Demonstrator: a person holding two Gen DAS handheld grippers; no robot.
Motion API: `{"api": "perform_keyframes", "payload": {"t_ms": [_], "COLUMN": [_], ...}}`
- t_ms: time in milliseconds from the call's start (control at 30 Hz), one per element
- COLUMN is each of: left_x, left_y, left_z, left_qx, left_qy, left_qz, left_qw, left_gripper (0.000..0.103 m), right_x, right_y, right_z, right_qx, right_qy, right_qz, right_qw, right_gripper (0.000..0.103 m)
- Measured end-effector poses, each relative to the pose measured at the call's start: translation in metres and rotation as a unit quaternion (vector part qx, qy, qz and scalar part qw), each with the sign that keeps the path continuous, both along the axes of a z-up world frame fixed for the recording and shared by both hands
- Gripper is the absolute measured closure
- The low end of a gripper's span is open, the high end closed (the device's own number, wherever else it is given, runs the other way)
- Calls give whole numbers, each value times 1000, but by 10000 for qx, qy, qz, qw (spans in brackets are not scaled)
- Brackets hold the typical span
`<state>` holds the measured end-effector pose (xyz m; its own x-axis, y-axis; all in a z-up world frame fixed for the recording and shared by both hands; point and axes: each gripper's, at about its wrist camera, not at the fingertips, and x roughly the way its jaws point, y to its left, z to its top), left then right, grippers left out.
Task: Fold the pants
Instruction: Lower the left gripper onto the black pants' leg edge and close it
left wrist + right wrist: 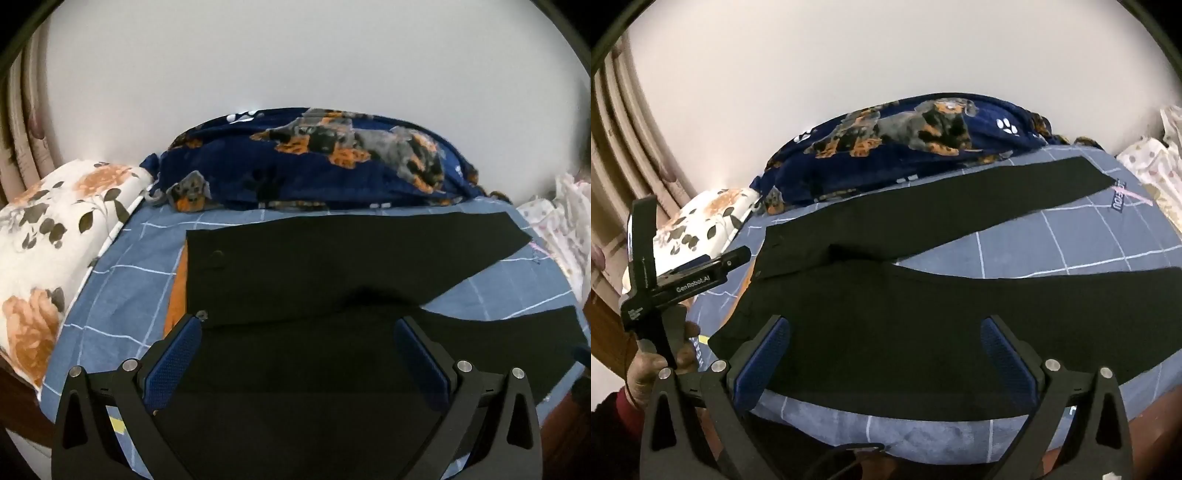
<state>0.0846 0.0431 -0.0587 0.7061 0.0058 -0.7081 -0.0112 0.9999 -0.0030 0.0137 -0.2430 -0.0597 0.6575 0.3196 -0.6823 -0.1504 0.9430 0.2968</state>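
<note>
Black pants [923,317] spread flat on blue checked bedsheet [1052,240], legs splayed to the right with a bare wedge of sheet between them: open room there. Far side closed off by heaped navy dog-print blanket [314,162], lying just beyond the far leg. Left end blocked by floral pillow [55,236]; clear strip of sheet between pillow and waistband. Right end bounded by pale spotted fabric [1148,166], near the far leg's cuff. Near edge of bed open. Left gripper [295,328] and right gripper [884,328] both spread wide above the near leg, nothing between the pads. Left hand [661,354] and its tool crowding the waistband's near left corner.
</note>
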Motion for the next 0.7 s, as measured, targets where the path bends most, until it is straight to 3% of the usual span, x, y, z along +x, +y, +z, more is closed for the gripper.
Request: {"api": "perform_keyframes", "payload": {"t_ms": [133, 333, 533, 600, 667, 700], "left_x": [9, 25, 68, 92, 109, 124], "left_y": [13, 46, 125, 152, 168, 181], "left_z": [-7, -18, -43, -55, -63, -69], "left_qx": [-130, -19, -762, -936, -1110, -1282], "left_qy": [97, 20, 321, 486, 624, 740], "left_qz": [5, 4, 108, -31, -112, -124], "left_qw": [9999, 10000, 9965, 9944, 9918, 9889], "left_gripper": [0, 0, 1, 7, 31, 33], "right_x": [11, 17, 25, 28, 30, 31], "right_y": [-2, -5, -5, -3, -2, -2], "right_z": [-10, -21, -38, -43, -50, -52], "right_qx": [-19, 104, 185, 161, 171, 156], "right_qy": [129, 369, 618, 780, 848, 885], "right_qz": [-22, -47, -99, -117, -126, -133], "right_qw": [9999, 9993, 9979, 9968, 9962, 9959], "right_gripper": [0, 0, 0, 0, 0, 0]}}
